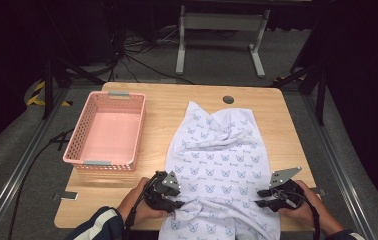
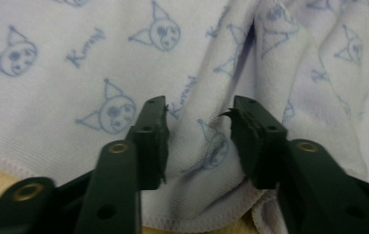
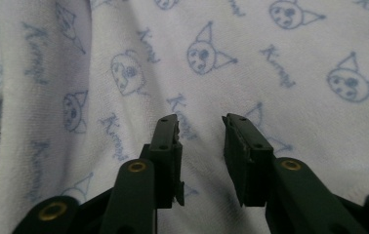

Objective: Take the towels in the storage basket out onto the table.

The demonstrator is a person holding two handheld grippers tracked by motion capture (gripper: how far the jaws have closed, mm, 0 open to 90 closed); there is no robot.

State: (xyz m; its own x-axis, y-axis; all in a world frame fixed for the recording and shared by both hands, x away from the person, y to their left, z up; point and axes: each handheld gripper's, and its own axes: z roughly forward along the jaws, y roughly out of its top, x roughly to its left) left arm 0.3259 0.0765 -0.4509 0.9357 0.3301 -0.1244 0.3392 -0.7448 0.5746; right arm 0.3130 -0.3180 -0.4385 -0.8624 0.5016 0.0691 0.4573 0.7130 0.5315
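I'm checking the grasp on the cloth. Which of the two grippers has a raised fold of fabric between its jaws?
The left gripper: a ridge of the printed cloth bulges up between its jaws. The right gripper has flat cloth below its gap.

Light wooden table (image 1: 159, 107) — pink basket (image 1: 104, 131) at left, white printed cloth (image 1: 219, 165) spread at centre-right, overhanging near edge.

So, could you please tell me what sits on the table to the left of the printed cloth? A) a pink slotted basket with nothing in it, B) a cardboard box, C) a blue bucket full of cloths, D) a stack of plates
A: in the high view a pink basket with slotted walls stands left of the white cloth on the wooden table, and its floor shows bare.
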